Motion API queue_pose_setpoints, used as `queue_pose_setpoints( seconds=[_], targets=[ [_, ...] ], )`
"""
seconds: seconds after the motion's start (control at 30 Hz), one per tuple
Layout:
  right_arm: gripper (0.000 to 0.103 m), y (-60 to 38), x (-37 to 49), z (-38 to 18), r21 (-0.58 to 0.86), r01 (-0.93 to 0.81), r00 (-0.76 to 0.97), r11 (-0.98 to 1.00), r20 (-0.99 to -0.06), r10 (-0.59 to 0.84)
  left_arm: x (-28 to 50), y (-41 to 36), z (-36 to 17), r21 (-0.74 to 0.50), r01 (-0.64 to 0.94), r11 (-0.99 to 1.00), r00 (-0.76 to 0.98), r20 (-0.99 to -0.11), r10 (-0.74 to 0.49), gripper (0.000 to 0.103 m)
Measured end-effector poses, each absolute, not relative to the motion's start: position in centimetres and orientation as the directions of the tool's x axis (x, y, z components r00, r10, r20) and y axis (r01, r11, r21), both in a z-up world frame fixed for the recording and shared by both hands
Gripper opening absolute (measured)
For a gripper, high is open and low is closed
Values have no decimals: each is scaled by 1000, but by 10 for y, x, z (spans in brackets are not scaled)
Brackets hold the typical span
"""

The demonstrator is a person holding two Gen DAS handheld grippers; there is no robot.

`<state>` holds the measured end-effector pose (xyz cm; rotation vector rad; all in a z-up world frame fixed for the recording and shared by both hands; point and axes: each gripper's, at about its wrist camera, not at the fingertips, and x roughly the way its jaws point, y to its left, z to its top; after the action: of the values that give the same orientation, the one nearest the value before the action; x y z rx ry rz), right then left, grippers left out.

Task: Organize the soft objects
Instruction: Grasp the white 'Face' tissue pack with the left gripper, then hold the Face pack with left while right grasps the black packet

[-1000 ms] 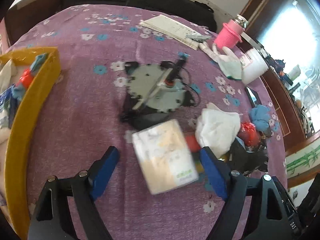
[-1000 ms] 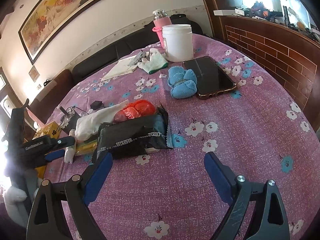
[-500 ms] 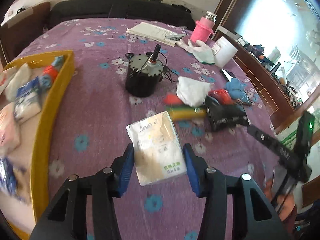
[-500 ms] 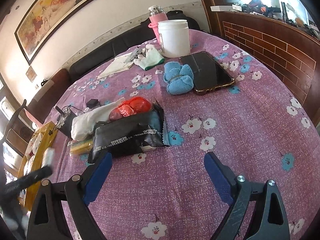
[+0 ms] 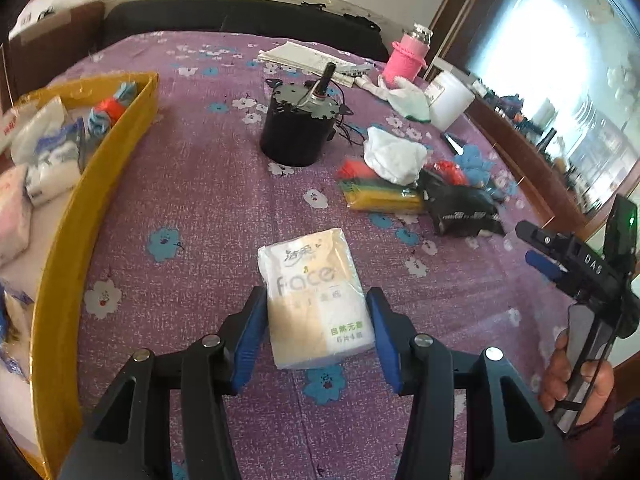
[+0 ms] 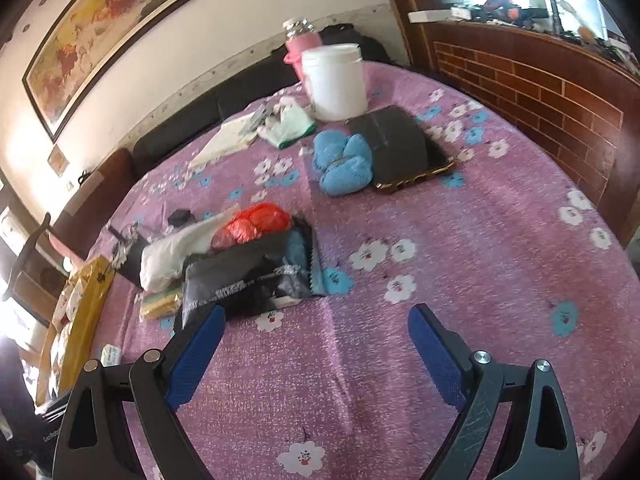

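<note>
One pack gripped, pile waiting

Left gripper (image 5: 316, 328), wide a second ago, has clamped the tissue pack (image 5: 316, 300); the yellow bin (image 5: 60, 280) sits at nine o'clock. Right gripper (image 6: 316, 356) hangs wide and empty; the black pouch (image 6: 244, 276) lies at eleven o'clock.

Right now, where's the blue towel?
Right wrist view, upper middle: the blue towel lies on the purple cloth against the left edge of the black phone, just in front of the white tub.
</note>
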<state>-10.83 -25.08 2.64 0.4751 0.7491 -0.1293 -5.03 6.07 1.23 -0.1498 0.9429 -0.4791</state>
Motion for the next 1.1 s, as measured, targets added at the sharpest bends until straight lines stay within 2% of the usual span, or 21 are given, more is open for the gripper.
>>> queue_pose_setpoints(
  seconds=[0.17,0.33,0.47,0.73,0.77,0.8,0.87,1.0,1.1],
  targets=[
    [95,-252,-90,35,321,265,677,909,-734,62,-50,62,12,-343,330,879,488,-735,-470,49],
    [95,-241,-58,18,397,240,588,886,-786,193,-49,65,12,-363,327,872,486,-727,-485,49],
    [98,-230,-40,14,457,251,584,853,-775,243,-49,65,12,-364,327,872,486,-727,-485,49],
    [96,-200,-12,14,371,288,586,883,-798,145,-49,65,12,-373,326,869,484,-723,-492,49],
    [85,-200,-10,15,365,283,589,887,-796,139,-49,65,13,-375,326,868,484,-722,-494,49],
    [59,-199,-9,16,355,264,584,897,-799,144,-49,65,13,-377,326,867,483,-722,-496,49],
    [26,-199,-8,14,362,239,559,901,-810,177,-49,66,13,-384,325,864,482,-719,-500,49],
    [26,-187,-24,14,347,146,510,926,-829,230,-48,68,12,-392,324,861,480,-716,-507,49],
    [26,-167,-39,20,359,-19,395,933,-855,337,-48,67,13,-392,327,860,478,-716,-508,50]
  ],
)
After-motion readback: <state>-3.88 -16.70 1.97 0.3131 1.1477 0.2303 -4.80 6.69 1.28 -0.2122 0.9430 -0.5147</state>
